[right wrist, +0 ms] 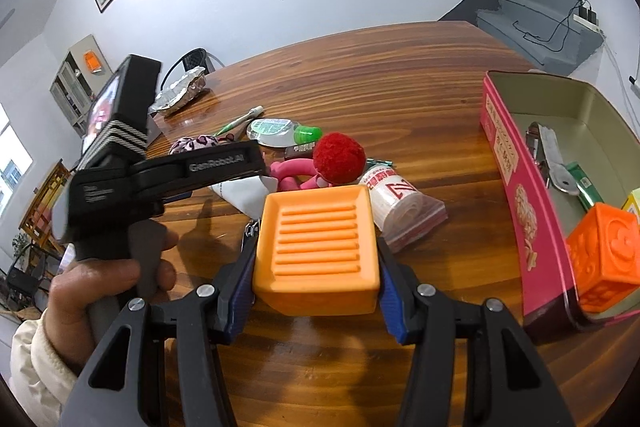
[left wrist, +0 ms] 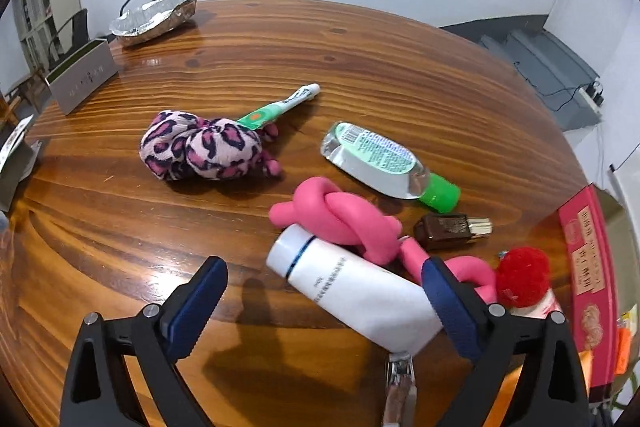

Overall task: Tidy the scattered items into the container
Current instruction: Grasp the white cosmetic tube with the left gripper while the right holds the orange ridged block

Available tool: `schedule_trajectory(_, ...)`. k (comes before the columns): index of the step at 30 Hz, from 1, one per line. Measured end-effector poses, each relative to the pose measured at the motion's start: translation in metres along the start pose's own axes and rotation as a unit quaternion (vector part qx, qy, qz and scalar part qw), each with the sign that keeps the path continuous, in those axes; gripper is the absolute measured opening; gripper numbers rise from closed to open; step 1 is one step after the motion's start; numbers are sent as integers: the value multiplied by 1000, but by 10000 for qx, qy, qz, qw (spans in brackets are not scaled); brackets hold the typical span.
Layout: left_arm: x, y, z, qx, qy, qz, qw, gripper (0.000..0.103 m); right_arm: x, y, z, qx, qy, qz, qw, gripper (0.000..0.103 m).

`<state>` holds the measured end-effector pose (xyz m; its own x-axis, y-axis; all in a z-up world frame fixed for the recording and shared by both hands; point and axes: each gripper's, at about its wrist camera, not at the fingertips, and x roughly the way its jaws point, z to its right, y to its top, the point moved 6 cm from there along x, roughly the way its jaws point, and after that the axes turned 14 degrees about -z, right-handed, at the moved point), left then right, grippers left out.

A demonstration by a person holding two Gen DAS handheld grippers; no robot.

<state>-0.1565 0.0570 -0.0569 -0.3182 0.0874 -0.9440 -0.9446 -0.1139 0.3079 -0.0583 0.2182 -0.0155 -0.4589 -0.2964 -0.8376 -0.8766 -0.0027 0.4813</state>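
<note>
Left gripper (left wrist: 324,301) is spread wide over the wooden table (left wrist: 360,67); nothing is gripped, a white tube (left wrist: 352,295) lies between its fingers. Right gripper (right wrist: 316,295) is clamped on an orange soap dish (right wrist: 316,247). Pink tin (right wrist: 516,187) sits to its right.

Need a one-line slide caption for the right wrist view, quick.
Right gripper jaws clamp an orange soap dish above the wooden table, the pink tin open alongside.

A glossy wooden table (left wrist: 360,67) carries a leopard-print sock bundle (left wrist: 200,147), a clear green-capped bottle (left wrist: 380,159) and a white tube (left wrist: 356,291), all mid-frame. A foil tray (left wrist: 156,15) sits upper left (crumpled); a pink tin (right wrist: 516,187) stands at right.
</note>
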Motion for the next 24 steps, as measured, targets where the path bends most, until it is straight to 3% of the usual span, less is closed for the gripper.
schedule_trajectory(2, 5, -2, -5, 98, 259, -73, 9996, 100, 0, 0, -2, -20, 16, 4, 10000, 58)
schedule_trajectory(6, 3, -11, -19, 192, 286, -90, 9994, 101, -2, 0, -1, -16, 22, 37, 10000, 58)
schedule_trajectory(12, -7, -20, -49, 334, 817, 110, 9960, 101, -1, -1, -1, -17, 22, 28, 10000, 58)
schedule_trajectory(17, -12, -19, -57, 241, 431, 137, 9987, 101, 1, -3, -4, -89, -2, 22, 10000, 58)
schedule_trajectory(24, -4, -7, -20, 1075, 431, 230, 9930, 100, 1, -2, -2, -9, -44, 31, 10000, 58)
